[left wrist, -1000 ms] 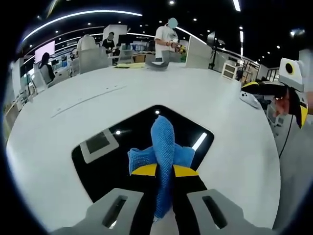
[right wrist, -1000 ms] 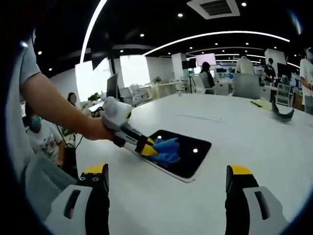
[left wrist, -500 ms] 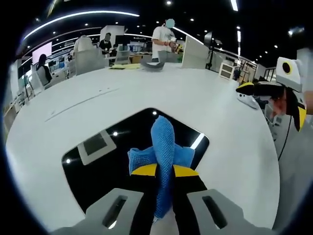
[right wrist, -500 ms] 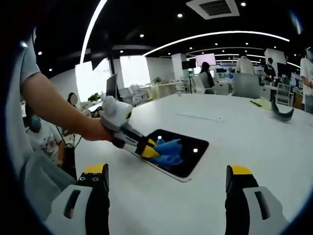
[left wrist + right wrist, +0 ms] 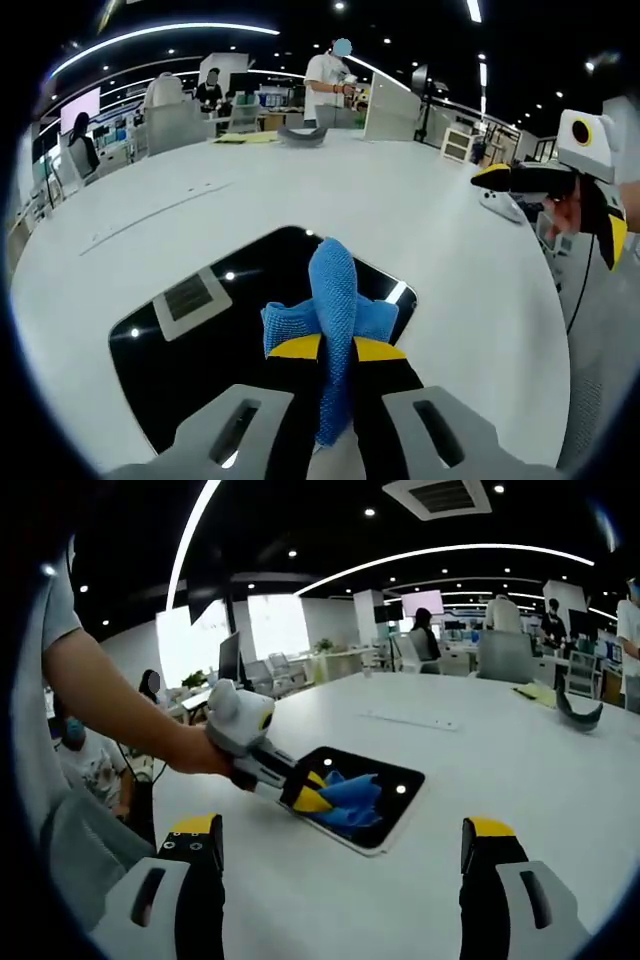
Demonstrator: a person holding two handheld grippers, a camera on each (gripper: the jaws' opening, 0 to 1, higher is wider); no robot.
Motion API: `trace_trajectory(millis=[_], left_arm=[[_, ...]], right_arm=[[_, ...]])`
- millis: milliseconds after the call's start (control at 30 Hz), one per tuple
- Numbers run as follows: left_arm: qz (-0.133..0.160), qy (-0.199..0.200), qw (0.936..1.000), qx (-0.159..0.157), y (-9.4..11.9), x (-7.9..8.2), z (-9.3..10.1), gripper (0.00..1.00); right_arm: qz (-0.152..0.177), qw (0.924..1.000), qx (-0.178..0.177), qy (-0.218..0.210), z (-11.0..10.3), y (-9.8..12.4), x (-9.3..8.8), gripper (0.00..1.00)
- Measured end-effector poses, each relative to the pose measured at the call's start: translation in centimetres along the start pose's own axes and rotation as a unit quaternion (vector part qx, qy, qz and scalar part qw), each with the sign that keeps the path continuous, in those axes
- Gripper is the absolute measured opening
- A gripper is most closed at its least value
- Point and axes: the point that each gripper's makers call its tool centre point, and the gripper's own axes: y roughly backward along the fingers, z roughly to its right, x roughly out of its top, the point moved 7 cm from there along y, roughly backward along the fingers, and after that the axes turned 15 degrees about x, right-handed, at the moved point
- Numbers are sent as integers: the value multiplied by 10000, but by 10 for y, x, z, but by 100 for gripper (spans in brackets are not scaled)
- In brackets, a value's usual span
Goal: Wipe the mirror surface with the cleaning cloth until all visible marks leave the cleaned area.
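Observation:
A dark rectangular mirror (image 5: 210, 330) (image 5: 385, 780) lies flat on the white table (image 5: 420, 210). My left gripper (image 5: 336, 348) (image 5: 318, 798) is shut on a blue cleaning cloth (image 5: 334, 300) (image 5: 352, 793), which rests on the mirror near its right end in the left gripper view. The glass reflects ceiling lights and a pale square. My right gripper (image 5: 340, 880) hangs open above the table's near part, well apart from the mirror; it also shows at the right edge of the left gripper view (image 5: 500, 178).
A dark curved object (image 5: 300, 135) (image 5: 578, 710) and yellow papers (image 5: 245, 138) lie at the table's far side. A white device (image 5: 500, 205) sits near the right edge. People stand and sit beyond the table among chairs and desks.
My left gripper has slid the cloth further along the mirror toward its right end; the mirror has shifted left in the left gripper view. The right gripper has stayed still and open.

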Motion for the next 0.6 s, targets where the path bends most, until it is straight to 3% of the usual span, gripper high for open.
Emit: trace_trajectory(millis=[600], left_arm=[[-17, -54, 9999, -146, -7, 5, 18, 8]], right_arm=[[-35, 10000, -55, -58, 1, 4, -5, 98]])
